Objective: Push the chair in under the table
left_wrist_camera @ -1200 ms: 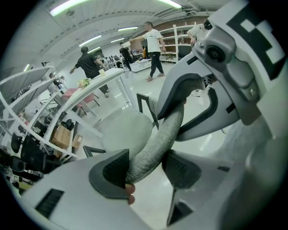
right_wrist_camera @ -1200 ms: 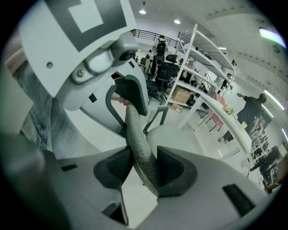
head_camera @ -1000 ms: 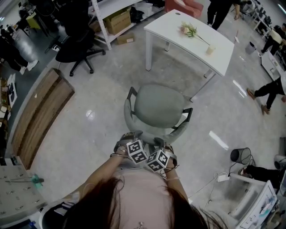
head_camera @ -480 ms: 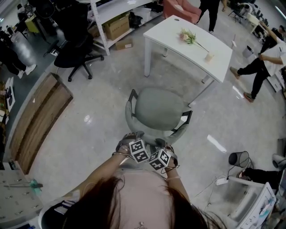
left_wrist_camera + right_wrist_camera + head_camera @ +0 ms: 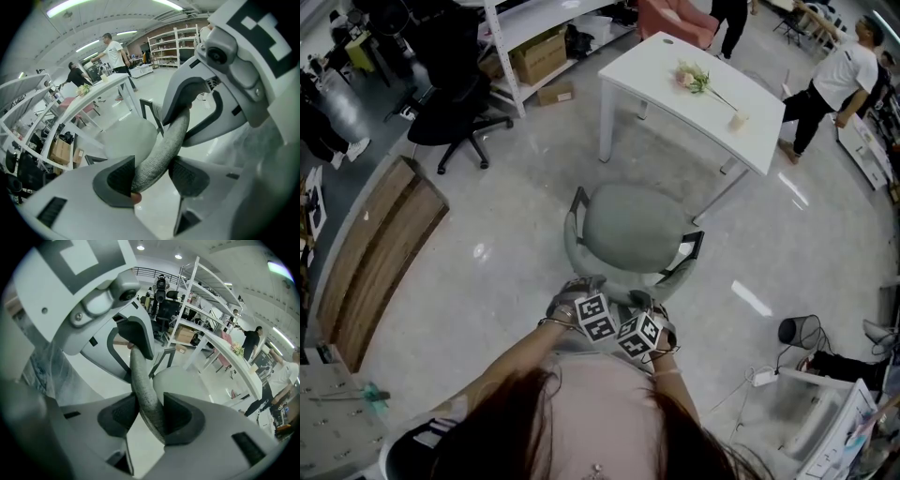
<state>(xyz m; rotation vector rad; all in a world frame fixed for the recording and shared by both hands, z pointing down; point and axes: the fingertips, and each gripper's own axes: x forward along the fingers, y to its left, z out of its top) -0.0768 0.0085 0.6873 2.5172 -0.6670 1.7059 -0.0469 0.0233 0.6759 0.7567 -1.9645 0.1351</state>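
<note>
A grey-green armchair (image 5: 633,228) stands on the floor with its seat facing the white table (image 5: 675,94), a short gap away. Both grippers are at its backrest. In the head view my left gripper (image 5: 581,298) and right gripper (image 5: 649,309) sit side by side on the top rim. In the left gripper view the grey fabric rim (image 5: 165,147) runs between the pads of the left gripper (image 5: 154,176), which is shut on it. The right gripper (image 5: 145,416) likewise clamps the rim (image 5: 143,394). Seat (image 5: 180,383) and table (image 5: 234,364) lie beyond.
Flowers (image 5: 694,75) and a small cup (image 5: 738,119) lie on the table. A black office chair (image 5: 450,94) and a shelving rack with boxes (image 5: 539,47) are at far left, a wooden panel (image 5: 375,244) at left. A bin (image 5: 797,330) and cables are at right. A person (image 5: 825,84) walks at far right.
The chair, with both grippers on its rim, has edged a little toward the table. People at the far right have walked on.
</note>
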